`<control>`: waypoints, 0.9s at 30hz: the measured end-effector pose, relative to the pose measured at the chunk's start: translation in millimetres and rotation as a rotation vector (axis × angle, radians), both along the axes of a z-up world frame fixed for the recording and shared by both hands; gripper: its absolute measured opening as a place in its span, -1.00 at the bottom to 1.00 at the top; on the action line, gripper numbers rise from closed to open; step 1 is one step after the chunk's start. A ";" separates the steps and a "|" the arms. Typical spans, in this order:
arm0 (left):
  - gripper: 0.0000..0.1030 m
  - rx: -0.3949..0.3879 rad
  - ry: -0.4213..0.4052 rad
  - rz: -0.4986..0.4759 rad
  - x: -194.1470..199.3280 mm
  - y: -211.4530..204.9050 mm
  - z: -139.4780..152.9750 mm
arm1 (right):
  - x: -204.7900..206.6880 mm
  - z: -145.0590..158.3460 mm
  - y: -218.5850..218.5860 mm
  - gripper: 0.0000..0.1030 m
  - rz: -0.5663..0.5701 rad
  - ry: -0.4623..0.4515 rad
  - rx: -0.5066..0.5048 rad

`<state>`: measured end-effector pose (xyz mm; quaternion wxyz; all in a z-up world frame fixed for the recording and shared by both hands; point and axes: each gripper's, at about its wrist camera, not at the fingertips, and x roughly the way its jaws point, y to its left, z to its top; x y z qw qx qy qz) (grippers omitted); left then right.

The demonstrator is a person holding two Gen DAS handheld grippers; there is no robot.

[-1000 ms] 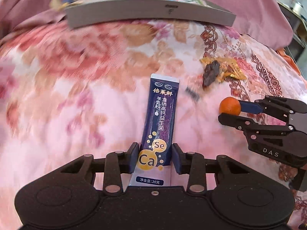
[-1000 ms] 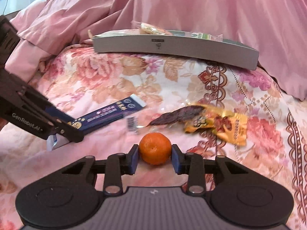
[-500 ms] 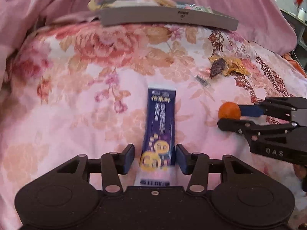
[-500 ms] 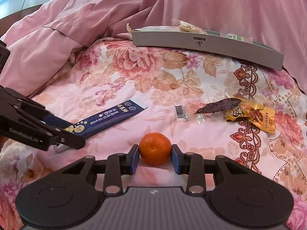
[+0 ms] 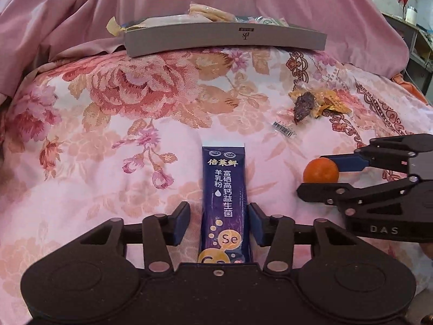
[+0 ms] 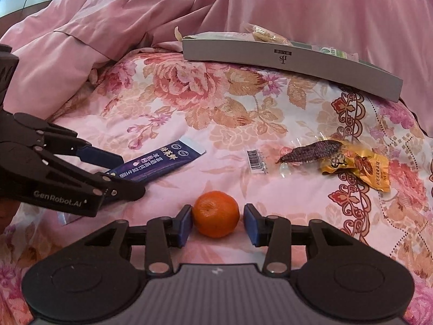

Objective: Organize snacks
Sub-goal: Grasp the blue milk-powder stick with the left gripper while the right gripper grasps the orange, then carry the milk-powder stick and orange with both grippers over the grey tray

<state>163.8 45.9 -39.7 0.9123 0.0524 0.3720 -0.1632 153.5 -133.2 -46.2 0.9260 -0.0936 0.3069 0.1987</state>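
Navy sachet (image 5: 224,203) lies flat mid-bed between the spread left tool (image 5: 219,223); the orange (image 6: 216,214) sits between the spread right tool (image 6: 217,223). Close squarely, pinch the thin sachet low, lift both toward the grey box (image 6: 292,65) at the bed's far edge.

The bed cover (image 5: 113,124) is woven cloth with a flower pattern, and it looks a bit rough. The pink sheet (image 6: 140,19) behind it is smooth, soft cloth. The blue packet (image 5: 224,189) is shiny plastic. The grey box (image 6: 286,59) is dull cardboard. The orange (image 6: 216,214) has a bumpy, slightly shiny skin. The yellow wrapper (image 6: 360,166) is crinkly and glossy. The left claw (image 5: 218,223) is dull black plastic.
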 end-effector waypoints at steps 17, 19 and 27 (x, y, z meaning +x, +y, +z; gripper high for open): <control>-0.45 -0.086 -0.003 0.060 -7.6 7.2 3.2 | -11.6 -2.7 9.1 -0.25 -0.030 -0.032 -0.010; -0.45 -0.088 -0.011 0.059 -9.4 7.0 4.2 | -13.7 -2.0 8.1 -0.25 -0.032 -0.028 -0.004; -0.45 -0.083 -0.026 0.058 -15.9 1.9 6.8 | -21.1 -0.5 5.1 -0.26 -0.041 -0.028 0.015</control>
